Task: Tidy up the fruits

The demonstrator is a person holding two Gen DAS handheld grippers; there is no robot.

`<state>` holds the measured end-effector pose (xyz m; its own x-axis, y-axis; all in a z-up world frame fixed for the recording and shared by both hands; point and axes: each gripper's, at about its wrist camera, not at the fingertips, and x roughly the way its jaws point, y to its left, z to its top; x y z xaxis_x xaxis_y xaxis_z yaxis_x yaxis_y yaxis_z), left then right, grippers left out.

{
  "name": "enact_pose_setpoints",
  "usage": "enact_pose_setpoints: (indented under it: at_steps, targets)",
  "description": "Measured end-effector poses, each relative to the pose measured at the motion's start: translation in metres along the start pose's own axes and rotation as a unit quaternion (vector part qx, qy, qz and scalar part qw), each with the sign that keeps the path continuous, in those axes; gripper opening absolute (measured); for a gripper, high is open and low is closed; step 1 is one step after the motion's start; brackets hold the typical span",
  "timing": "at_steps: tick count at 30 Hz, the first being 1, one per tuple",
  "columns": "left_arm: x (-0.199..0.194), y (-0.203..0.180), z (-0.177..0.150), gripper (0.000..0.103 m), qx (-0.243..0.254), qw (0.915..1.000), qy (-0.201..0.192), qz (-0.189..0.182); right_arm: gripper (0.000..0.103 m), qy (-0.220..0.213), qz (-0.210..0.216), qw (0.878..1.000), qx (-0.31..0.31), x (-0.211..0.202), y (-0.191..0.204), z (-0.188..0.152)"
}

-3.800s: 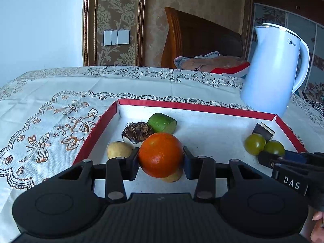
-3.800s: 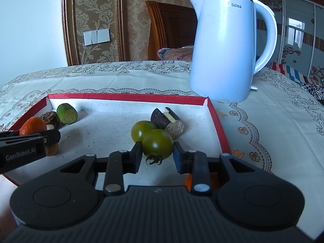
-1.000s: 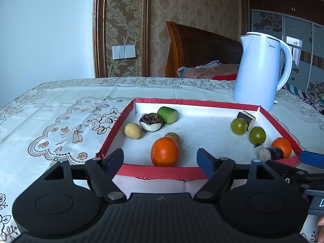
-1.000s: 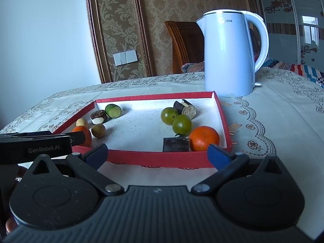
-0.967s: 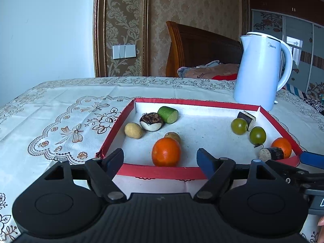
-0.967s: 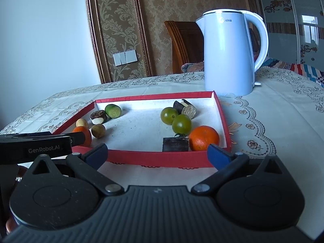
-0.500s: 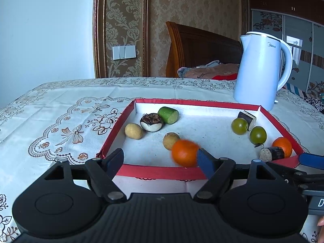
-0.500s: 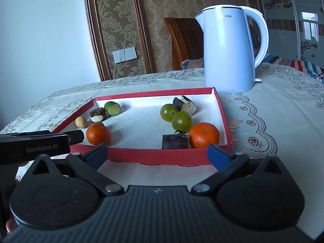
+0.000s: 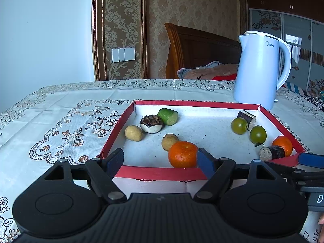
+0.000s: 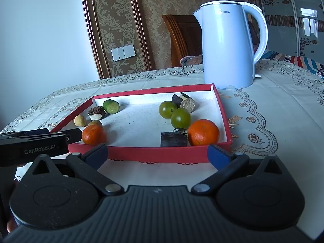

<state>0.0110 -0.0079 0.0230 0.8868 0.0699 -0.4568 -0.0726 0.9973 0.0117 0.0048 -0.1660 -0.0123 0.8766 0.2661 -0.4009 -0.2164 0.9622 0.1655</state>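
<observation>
A red-rimmed white tray (image 9: pixel 160 173) (image 10: pixel 162 157) holds the fruits. An orange (image 9: pixel 183 154) (image 10: pixel 94 134) lies near its front left, beside a small tan fruit (image 9: pixel 169 141). A second orange (image 10: pixel 203 132) (image 9: pixel 282 144) lies at the front right, with two green tomatoes (image 10: pixel 180 118) (image 10: pixel 167 109) and dark cut pieces (image 10: pixel 173 139). A green cut piece (image 9: pixel 168 116), a brown-and-white piece (image 9: pixel 151 124) and another tan fruit (image 9: pixel 133 133) lie at the left. My left gripper (image 9: pixel 161 161) and right gripper (image 10: pixel 157 154) are open and empty, just in front of the tray.
A white electric kettle (image 9: pixel 260 70) (image 10: pixel 228 48) stands behind the tray's right corner. An embroidered cloth (image 9: pixel 60 121) covers the table. A wooden chair (image 9: pixel 194 54) with cloth on it stands behind the table.
Both grippers let go of their fruit and pulled back out of the tray. In the last second the left orange rolled right along the tray's front and has stopped beside the tan fruit.
</observation>
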Motion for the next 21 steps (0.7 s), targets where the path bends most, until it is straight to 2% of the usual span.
enact_pose_setpoints:
  at_steps: [21]
  targets:
    - [-0.0006, -0.0028, -0.0014, 0.079, 0.012, 0.9999, -0.005, 0.005, 0.103, 0.002, -0.002, 1.0, 0.005, 0.0003, -0.0023, -0.0004]
